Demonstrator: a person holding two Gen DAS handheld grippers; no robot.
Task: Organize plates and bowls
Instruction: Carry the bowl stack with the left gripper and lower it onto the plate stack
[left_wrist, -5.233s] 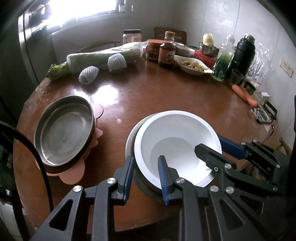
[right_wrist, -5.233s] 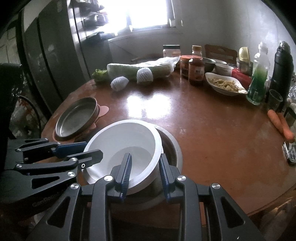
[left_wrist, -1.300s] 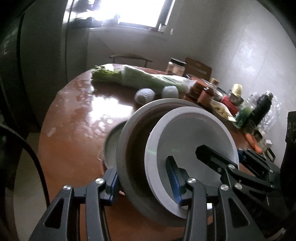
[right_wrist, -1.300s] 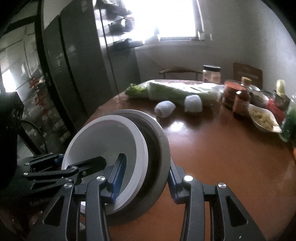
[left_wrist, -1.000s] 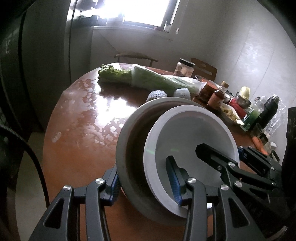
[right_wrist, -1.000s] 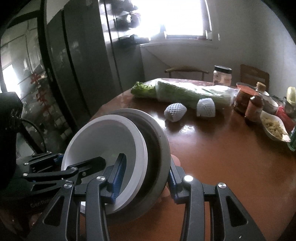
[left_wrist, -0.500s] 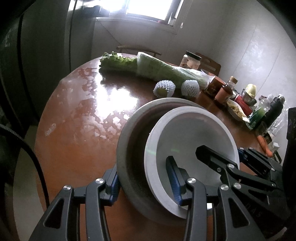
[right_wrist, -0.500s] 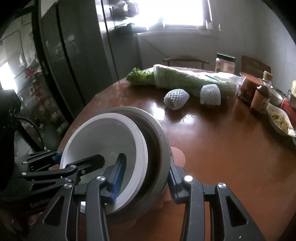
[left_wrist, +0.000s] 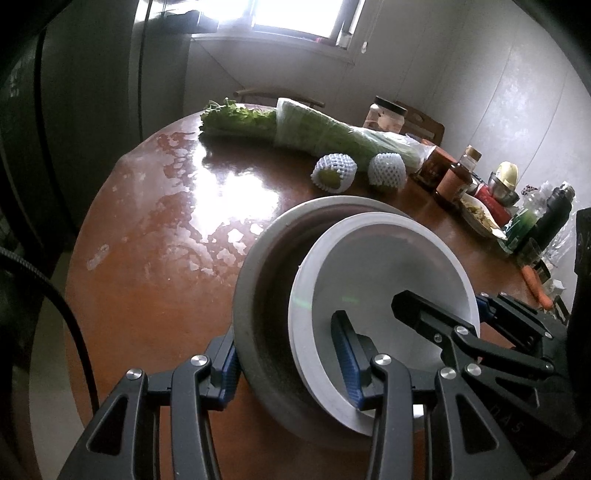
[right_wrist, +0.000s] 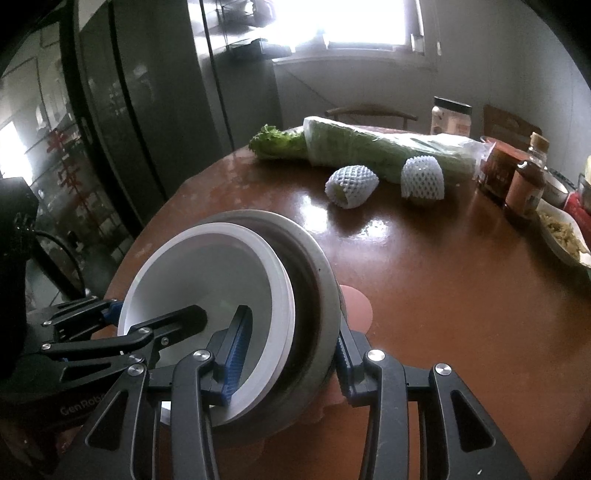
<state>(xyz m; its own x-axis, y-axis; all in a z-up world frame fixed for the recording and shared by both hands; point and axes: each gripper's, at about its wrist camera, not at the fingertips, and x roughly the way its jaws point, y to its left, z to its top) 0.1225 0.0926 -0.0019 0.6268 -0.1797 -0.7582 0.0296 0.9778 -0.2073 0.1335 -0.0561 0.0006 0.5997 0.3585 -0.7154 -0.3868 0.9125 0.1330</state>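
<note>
Left claw (left_wrist: 288, 363) is seen clamped partway closed over the near rims of two nested bowls: one blue-padded finger sits outside the grey metal bowl (left_wrist: 266, 295), the other inside the white bowl (left_wrist: 380, 273). Right claw (right_wrist: 286, 343) is clamped the same way on the opposite side of the stack, one finger inside the white bowl (right_wrist: 199, 273), the other outside the metal bowl (right_wrist: 317, 266). Both bowls are gripped together by each claw. In the left wrist view the right claw (left_wrist: 480, 314) is seen reaching into the white bowl from the right; in the right wrist view the left claw (right_wrist: 110, 314) is seen at the left rim.

The white bowl is nested in the metal bowl, off-centre, and the stack is tilted toward the cameras. It is held low over the near left edge of the round brown table (left_wrist: 155, 266). A pink piece (right_wrist: 356, 304) is seen just under and beside the metal bowl in the right wrist view; whether the stack is touching it cannot be told.

Farther back on the table a bagged leafy vegetable (left_wrist: 314, 129) is laid lengthwise, with two fruits in white foam netting (left_wrist: 334, 172) (left_wrist: 388, 171) just in front of it. A jar (right_wrist: 451, 116), sauce bottles (right_wrist: 524, 186), a dish of food (right_wrist: 565, 232), a dark flask (left_wrist: 554, 218) and a carrot (left_wrist: 537, 284) are grouped at the far right, well apart from the bowls. A dark fridge (right_wrist: 147, 110) is seen left of the table, a bright window (right_wrist: 369, 22) behind it.
</note>
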